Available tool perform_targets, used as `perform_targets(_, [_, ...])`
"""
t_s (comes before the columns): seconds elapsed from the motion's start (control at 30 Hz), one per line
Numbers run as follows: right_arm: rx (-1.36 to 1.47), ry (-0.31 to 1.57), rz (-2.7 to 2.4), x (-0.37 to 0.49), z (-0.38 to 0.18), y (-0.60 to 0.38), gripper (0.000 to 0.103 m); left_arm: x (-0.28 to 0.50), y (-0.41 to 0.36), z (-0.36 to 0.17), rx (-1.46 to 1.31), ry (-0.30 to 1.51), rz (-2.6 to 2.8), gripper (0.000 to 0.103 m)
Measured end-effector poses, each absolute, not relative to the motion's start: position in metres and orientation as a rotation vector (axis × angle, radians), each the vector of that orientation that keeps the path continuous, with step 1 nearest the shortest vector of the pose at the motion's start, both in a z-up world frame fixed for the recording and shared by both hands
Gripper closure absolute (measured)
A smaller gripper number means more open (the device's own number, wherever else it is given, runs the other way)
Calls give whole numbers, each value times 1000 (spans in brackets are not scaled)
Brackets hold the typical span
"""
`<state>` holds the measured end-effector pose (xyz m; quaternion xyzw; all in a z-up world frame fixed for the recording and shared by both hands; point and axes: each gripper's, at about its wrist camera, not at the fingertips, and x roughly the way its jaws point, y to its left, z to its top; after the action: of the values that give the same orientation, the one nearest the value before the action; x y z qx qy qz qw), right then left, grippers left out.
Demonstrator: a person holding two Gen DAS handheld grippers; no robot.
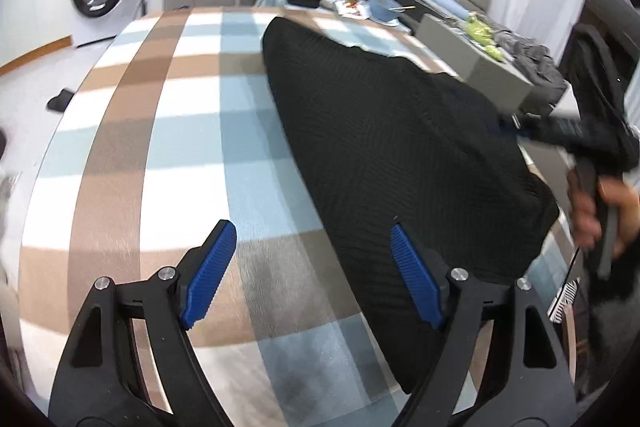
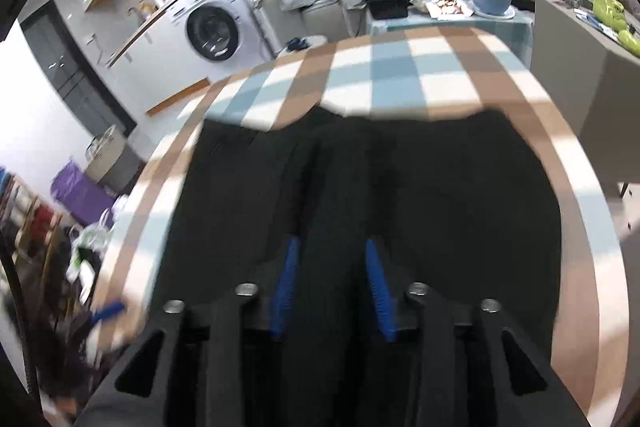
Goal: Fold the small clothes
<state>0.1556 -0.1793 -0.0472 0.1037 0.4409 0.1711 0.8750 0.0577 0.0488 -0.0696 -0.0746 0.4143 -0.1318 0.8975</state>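
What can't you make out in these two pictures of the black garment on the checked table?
- Black garment: its type; left wrist view shows only a flat knit shape.
- Right gripper: whether its pads pinch cloth; dark and blurred in its own view.
- Table: near edge hidden by the left gripper.

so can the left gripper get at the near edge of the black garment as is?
Probably yes. The left gripper stands open and empty over the checked tablecloth, and its right finger already overlaps the black garment. Nothing lies between; the right gripper is at the far side.
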Motion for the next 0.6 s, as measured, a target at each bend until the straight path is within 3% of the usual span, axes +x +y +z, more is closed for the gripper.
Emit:
perform_targets(0.27, [212,1027,438,84,-71,-156,64,57,41,-69,-189,883,-346,25])
perform_targets(0.5, [158,1107,591,75,-92,-147,64,57,35,-78,-218,867,-275,25])
perform_targets(0.6, [134,1064,658,68,-91,-148,86,58,35,-82,-225,876,-214,25])
